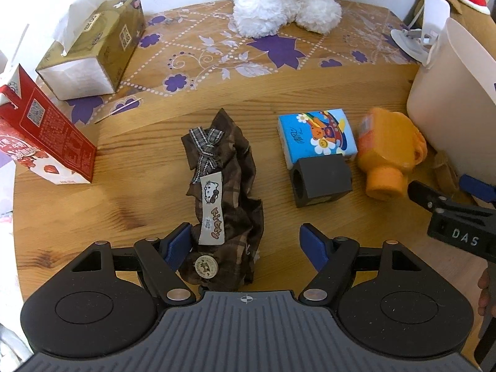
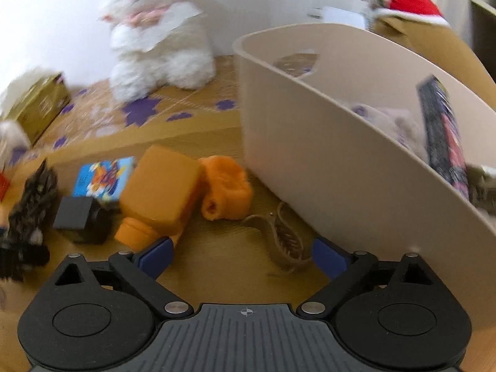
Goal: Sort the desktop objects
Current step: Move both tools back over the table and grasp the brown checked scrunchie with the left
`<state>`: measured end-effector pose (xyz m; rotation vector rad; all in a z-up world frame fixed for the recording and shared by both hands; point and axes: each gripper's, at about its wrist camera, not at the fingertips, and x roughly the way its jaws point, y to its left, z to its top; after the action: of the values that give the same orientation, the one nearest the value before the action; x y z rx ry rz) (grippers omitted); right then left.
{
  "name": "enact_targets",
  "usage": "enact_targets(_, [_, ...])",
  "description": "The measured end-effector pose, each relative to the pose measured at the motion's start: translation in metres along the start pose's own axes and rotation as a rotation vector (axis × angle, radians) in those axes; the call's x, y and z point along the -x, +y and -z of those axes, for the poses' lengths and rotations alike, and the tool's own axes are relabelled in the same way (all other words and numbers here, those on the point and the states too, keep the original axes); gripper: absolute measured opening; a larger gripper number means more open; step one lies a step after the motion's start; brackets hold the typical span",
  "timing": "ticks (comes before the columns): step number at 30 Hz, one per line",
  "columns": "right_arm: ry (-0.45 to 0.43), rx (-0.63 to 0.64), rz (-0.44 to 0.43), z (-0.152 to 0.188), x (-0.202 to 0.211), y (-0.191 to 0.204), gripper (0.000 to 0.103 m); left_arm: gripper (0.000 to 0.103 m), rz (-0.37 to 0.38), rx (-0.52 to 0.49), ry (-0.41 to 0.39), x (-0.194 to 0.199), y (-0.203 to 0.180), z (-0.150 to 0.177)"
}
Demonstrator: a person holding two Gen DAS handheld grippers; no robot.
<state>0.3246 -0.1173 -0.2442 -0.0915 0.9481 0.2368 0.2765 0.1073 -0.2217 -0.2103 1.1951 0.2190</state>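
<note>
My left gripper (image 1: 248, 243) is open, its jaws on either side of the near end of a brown plaid cloth pouch (image 1: 226, 192) with a bow and a "kitty" label. Beyond it lie a dark grey block (image 1: 322, 181), a blue cartoon tissue pack (image 1: 317, 136) and an orange bottle (image 1: 386, 158) on its side. My right gripper (image 2: 241, 252) is open and empty above a brown hair claw (image 2: 286, 241), beside the beige bin (image 2: 325, 161). The orange bottle (image 2: 161, 192) and an orange cloth (image 2: 224, 186) lie just ahead. The right gripper also shows at the right edge of the left wrist view (image 1: 446, 201).
A red milk carton (image 1: 46, 142) and a gold tissue box (image 1: 93, 49) stand at the left. A white plush toy (image 1: 285, 3) sits at the back. The bin holds a dark packet (image 2: 440, 136) and pale items. A white stand (image 1: 415, 37) is at the back right.
</note>
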Motion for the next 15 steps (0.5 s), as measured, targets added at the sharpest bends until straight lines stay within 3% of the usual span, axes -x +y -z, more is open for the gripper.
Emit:
enact_targets(4, [-0.014,-0.024,-0.037,0.001,0.002,-0.005,0.095,0.076,0.005,-0.002,-0.003,0.0,-0.001,0.002])
enact_targets(12, [-0.007,-0.024,-0.095,-0.002,0.013,-0.006,0.056,0.076,0.01,0.005,-0.009,0.0,-0.001,0.001])
enact_targets(14, [-0.006,-0.032,-0.111,0.0,0.016,-0.006,0.058,0.076,0.013,0.006,-0.009,0.001,-0.002,0.0])
enact_targets(15, [-0.014,-0.027,-0.094,0.0,0.018,-0.005,0.065,0.076,0.014,0.005,-0.009,0.001,-0.003,0.0])
